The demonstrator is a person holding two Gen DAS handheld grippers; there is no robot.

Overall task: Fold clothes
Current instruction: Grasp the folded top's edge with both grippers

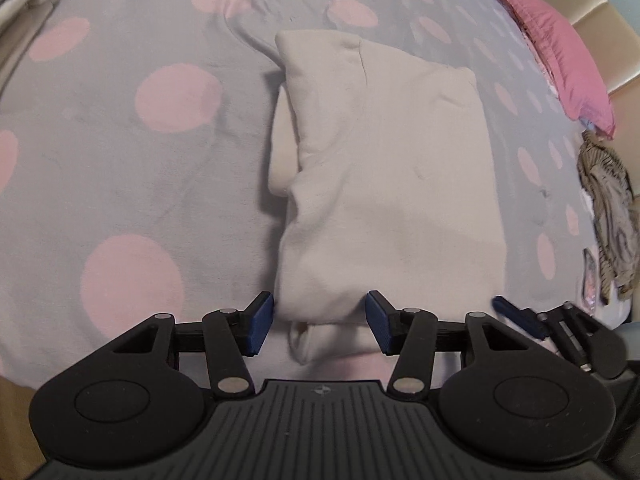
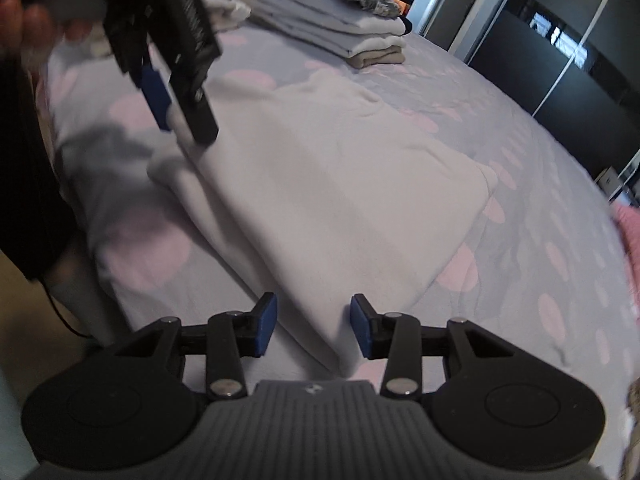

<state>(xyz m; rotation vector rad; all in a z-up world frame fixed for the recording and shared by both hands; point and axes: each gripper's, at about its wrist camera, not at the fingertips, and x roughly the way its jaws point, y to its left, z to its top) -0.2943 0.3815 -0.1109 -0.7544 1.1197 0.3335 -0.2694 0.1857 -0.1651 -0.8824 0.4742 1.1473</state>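
Note:
A cream fleece garment (image 1: 384, 168) lies folded on the grey bed cover with pink dots (image 1: 120, 160). In the left wrist view my left gripper (image 1: 320, 326) points steeply down at the garment's near left corner. Its jaws stand apart, one blue pad just outside the garment's edge and the other over the cloth. My right gripper (image 2: 314, 330) is open, straddling another corner of the same garment (image 2: 320, 208), with a gap showing beside the left pad. The left gripper (image 2: 180, 120), held by a hand (image 2: 32, 12), hangs over the far corner. The right gripper (image 1: 536, 320) shows at the lower right.
A stack of folded clothes (image 2: 340, 28) sits at the far end of the bed. A pink pillow (image 1: 560, 52) and a crumpled striped garment (image 1: 608, 216) lie along the right side. Dark wardrobe doors (image 2: 560, 60) stand beyond. The bed's edge (image 2: 92, 280) drops off at the left.

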